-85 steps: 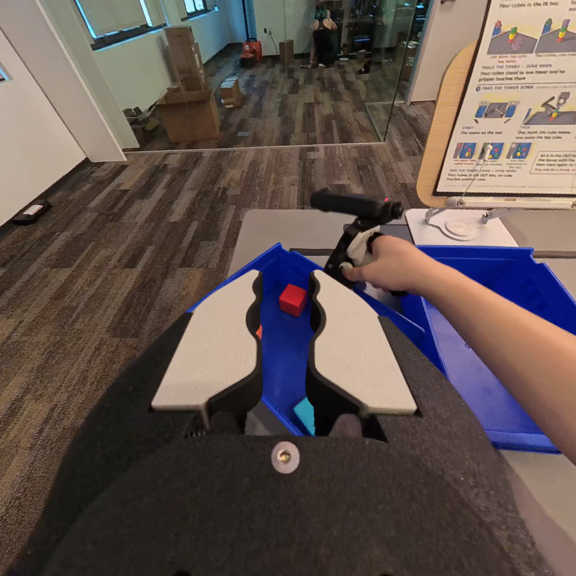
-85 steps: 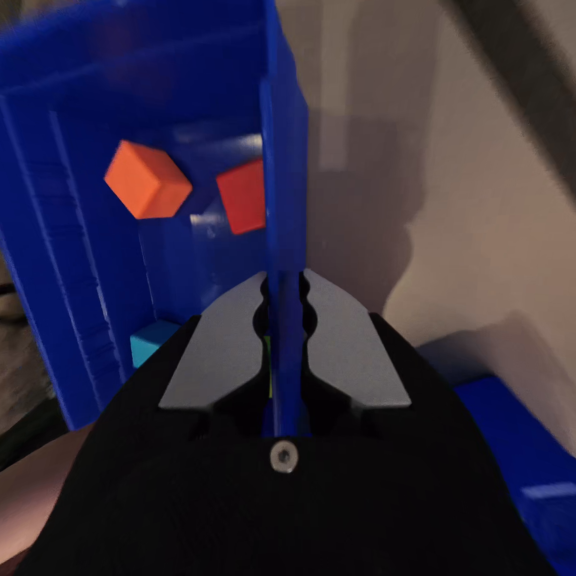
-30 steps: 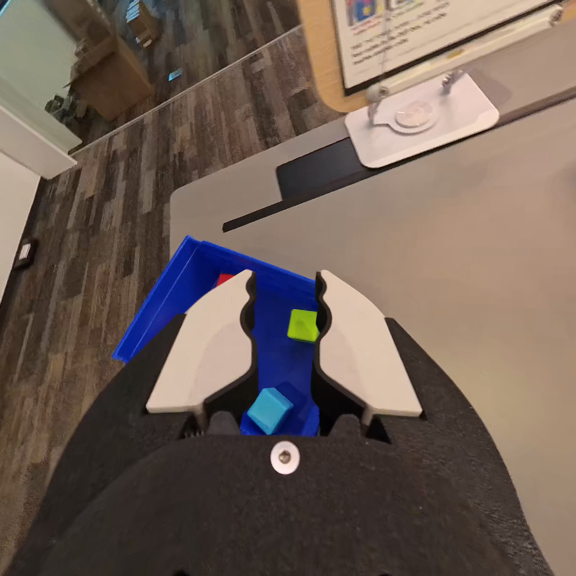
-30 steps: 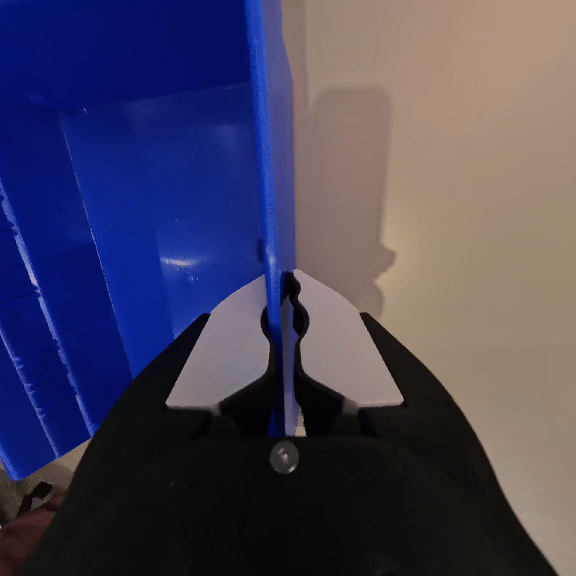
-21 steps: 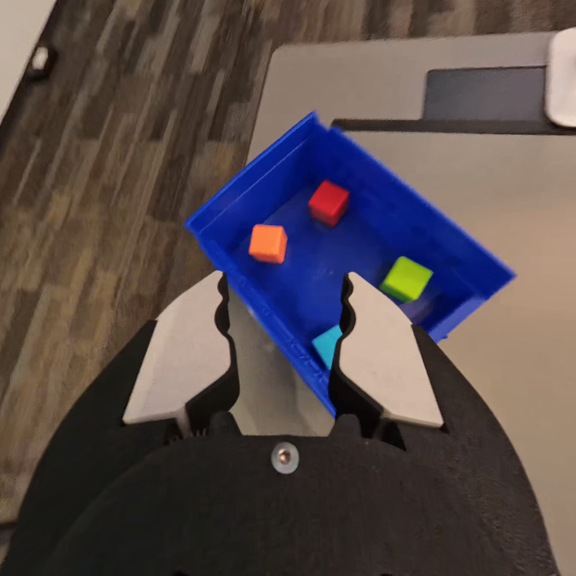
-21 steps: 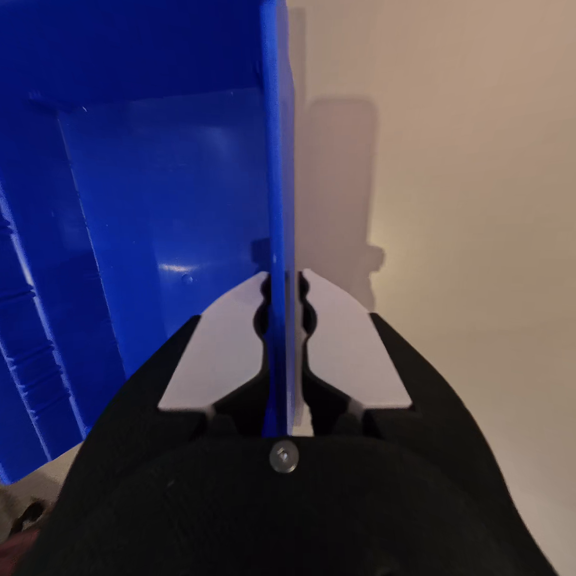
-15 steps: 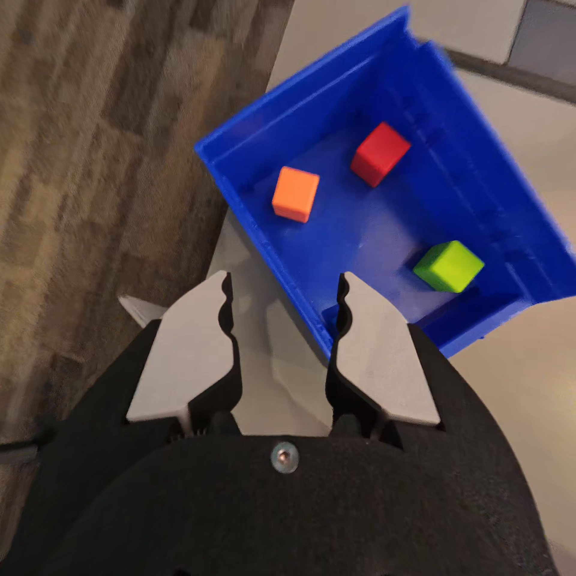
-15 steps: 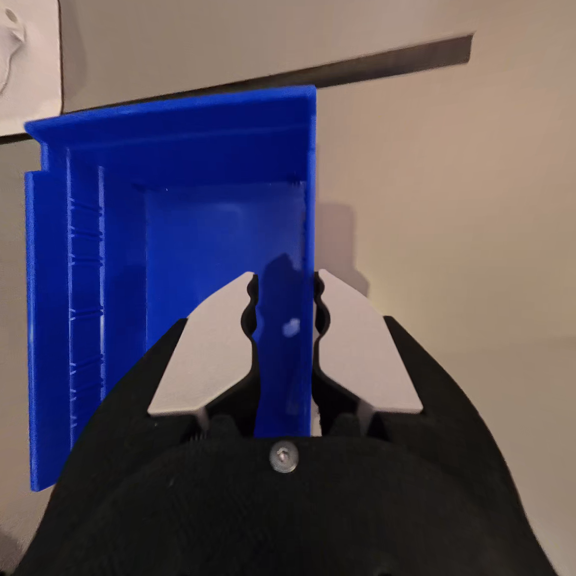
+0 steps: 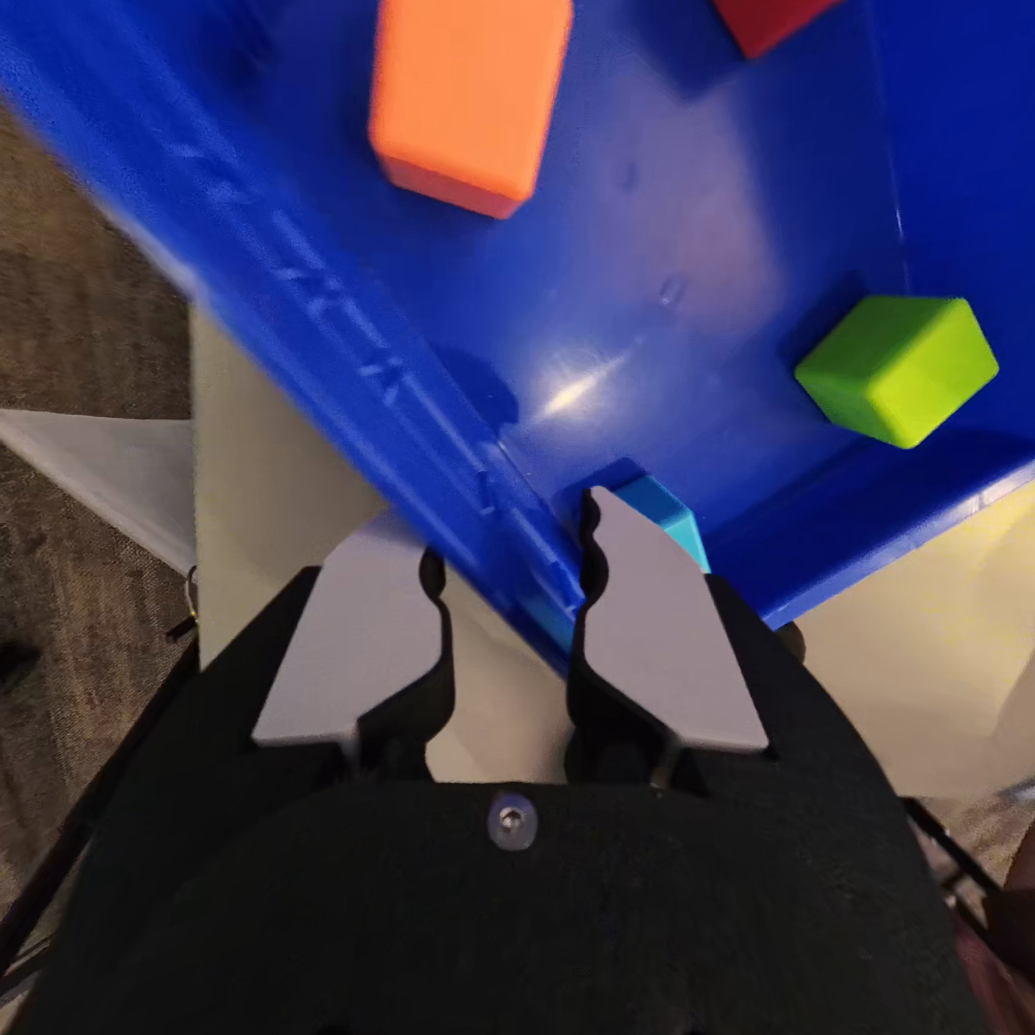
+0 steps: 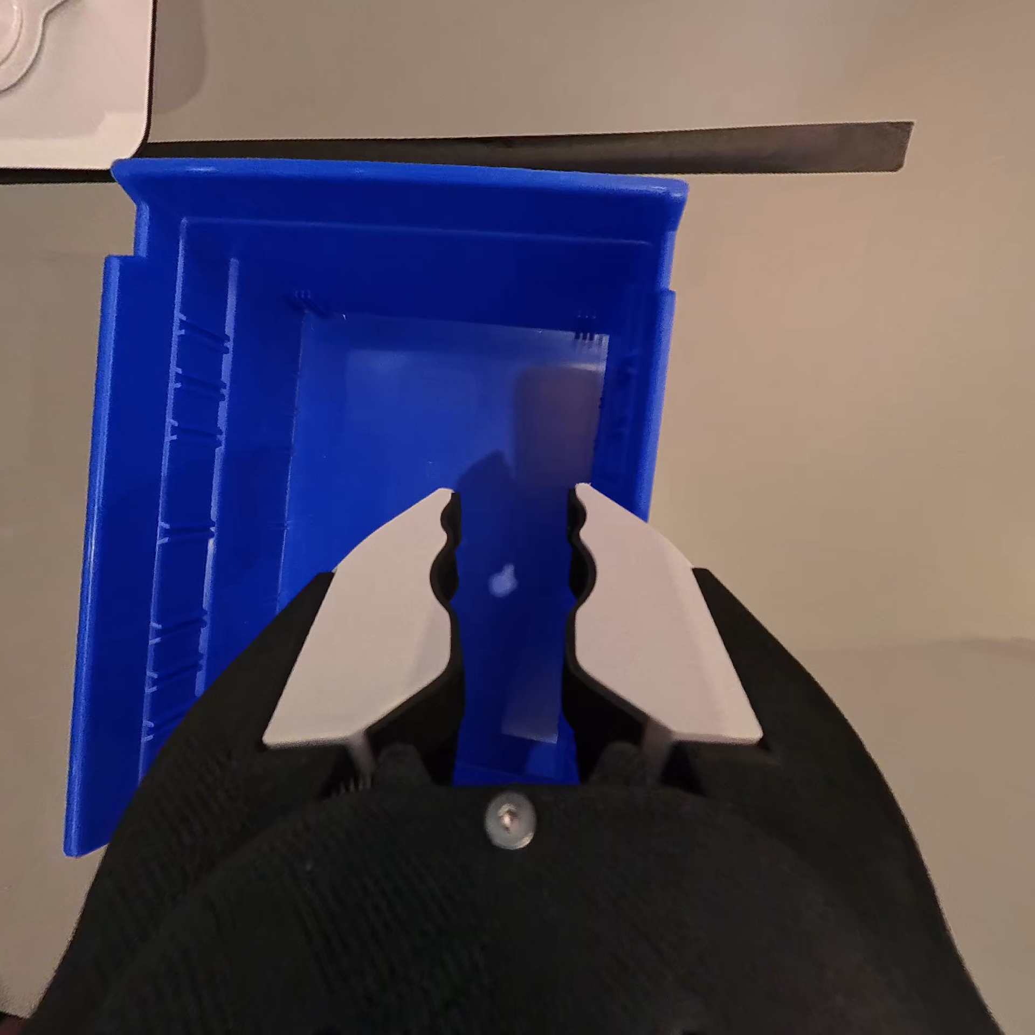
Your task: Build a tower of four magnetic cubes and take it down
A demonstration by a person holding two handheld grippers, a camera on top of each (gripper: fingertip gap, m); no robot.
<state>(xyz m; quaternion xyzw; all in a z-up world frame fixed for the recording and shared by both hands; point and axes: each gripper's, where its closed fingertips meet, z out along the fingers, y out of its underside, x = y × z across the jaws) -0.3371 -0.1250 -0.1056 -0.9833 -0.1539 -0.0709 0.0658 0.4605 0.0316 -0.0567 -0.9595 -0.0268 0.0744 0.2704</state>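
In the left wrist view a blue bin [image 9: 336, 291] holds an orange cube [image 9: 465, 106], a red cube [image 9: 767, 22] cut by the top edge, a green cube [image 9: 896, 369] and a cyan cube [image 9: 666, 521] half hidden behind my right finger. My left gripper [image 9: 504, 537] is open and close over the bin's near wall, one finger outside it and one inside. In the right wrist view my right gripper [image 10: 512, 493] is open and empty above a second blue bin [image 10: 140, 504], which holds nothing.
Both bins stand on a beige table [image 10: 840, 392]. A black strip [image 10: 560, 151] runs behind the empty bin, with a white base plate [image 10: 67, 84] at the back left. The table's left edge and carpet floor [image 9: 84, 336] lie beside the cube bin. About 80 centimeters separates my left fingertips from my right.
My left gripper has dropped close to the cube bin, now astride its wall. My right gripper has let go of the empty bin's wall, opened and pulled back above it.
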